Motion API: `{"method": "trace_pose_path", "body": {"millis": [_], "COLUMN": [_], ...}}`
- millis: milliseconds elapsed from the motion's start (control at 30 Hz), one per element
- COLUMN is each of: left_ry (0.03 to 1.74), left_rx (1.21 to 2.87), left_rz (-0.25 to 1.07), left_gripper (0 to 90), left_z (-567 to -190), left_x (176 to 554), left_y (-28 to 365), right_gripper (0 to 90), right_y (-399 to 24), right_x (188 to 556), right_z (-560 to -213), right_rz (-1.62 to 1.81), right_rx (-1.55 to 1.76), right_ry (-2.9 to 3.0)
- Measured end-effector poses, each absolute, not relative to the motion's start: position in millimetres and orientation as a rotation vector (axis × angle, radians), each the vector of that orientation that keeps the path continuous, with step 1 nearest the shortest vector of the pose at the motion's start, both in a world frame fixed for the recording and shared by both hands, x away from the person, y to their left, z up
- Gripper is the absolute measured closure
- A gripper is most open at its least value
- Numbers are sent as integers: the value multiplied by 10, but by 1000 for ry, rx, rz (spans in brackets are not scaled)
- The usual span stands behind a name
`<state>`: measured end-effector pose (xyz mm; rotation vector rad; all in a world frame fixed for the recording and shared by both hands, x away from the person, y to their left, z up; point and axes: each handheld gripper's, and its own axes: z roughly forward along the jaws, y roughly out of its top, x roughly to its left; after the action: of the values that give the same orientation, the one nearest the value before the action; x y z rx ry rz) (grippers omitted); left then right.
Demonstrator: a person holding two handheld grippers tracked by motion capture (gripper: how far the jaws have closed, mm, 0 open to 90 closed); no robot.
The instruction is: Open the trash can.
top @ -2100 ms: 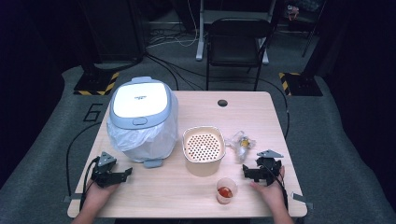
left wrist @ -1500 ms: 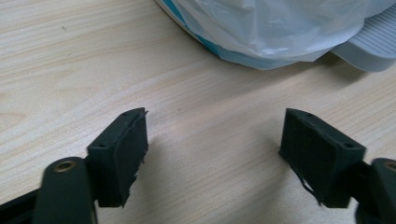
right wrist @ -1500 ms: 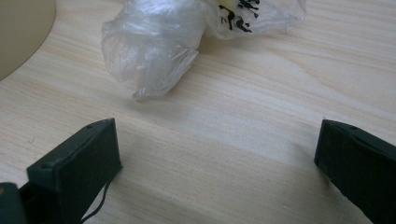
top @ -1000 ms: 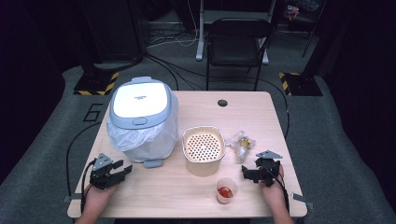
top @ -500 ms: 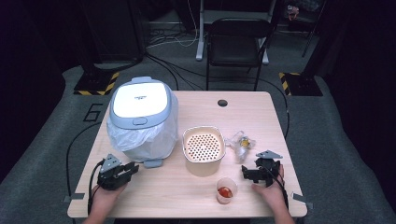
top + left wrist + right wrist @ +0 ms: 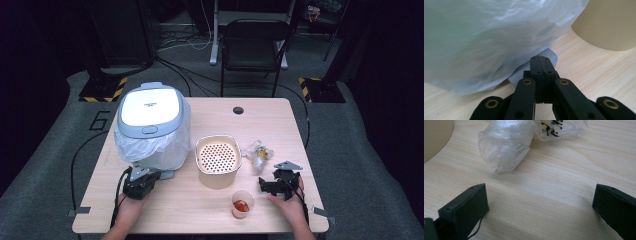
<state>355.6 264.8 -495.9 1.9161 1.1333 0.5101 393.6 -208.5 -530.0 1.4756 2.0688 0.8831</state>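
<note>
**Open jaws over bare wood, crumpled plastic ahead**

The right hand-held gripper looks along its two black jaws, which stand wide apart with nothing between them. One jaw rises at the lower left, the other at the lower right edge, and pale wood grain of the desk runs across the gap. Beyond the jaws lies a crumpled clear plastic bag, resting on the desk and well apart from both jaws. Its upper right part carries black printed marks and a hint of yellow inside. At the top left corner curves the edge of a beige container, just beside the bag.
</note>
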Motion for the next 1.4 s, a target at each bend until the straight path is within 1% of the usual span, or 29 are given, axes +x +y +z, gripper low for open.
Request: {"method": "trace_pose_path", "body": {"millis": [67,133,267,333,400,467,533,767,833,933,967,1000,1100,1267,1400], "left_ry": [1138,1148,1161,1163,1140,1144,1149,1128,1114,1136,1126,1126,1091,1097,1090], "left_rx": [1921,1924,1916,1917,1964,1950,1951,1955,1990,1972,2006,2006,2029,1984,1991], "left_rz": [525,513,549,548,540,552,533,559,531,494,466,466,517,541,562], "left_gripper": [899,899,899,899,899,899,898,898,897,896,895,895,895,878,870], "left_z": [-4976,-5002,-5061,-5063,-5060,-5075,-5073,-5119,-5114,-5128,-5138,-5138,-5176,-5220,-5224], "left_x": [3573,3599,3655,3669,3673,3679,3682,3672,3693,3718,3739,3739,3734,3725,3711], "left_y": [2601,2557,2501,2499,2513,2504,2516,2504,2525,2523,2536,2536,2520,2540,2525], "right_gripper": [0,0,0,0,0,0,0,0,0,0,0,0,0,0,0], "right_y": [-2085,-2085,-2085,-2085,-2085,-2085,-2085,-2085,-2085,-2085,-2085,-2085,-2085,-2085,-2085], "right_x": [3935,3935,3935,3935,3935,3935,3935,3935,3935,3935,3935,3935,3935,3936,3935], "right_z": [-5300,-5300,-5300,-5300,-5300,-5300,-5300,-5299,-5299,-5299,-5300,-5300,-5300,-5300,-5299], "right_rz": [883,883,883,883,883,883,883,881,881,881,883,883,883,883,881], "right_rx": [1476,1476,1476,1477,1476,1476,1476,1476,1476,1476,1476,1476,1475,1475,1476], "right_ry": [2068,2069,2069,2068,2068,2068,2068,2069,2069,2069,2069,2069,2069,2069,2069]}}
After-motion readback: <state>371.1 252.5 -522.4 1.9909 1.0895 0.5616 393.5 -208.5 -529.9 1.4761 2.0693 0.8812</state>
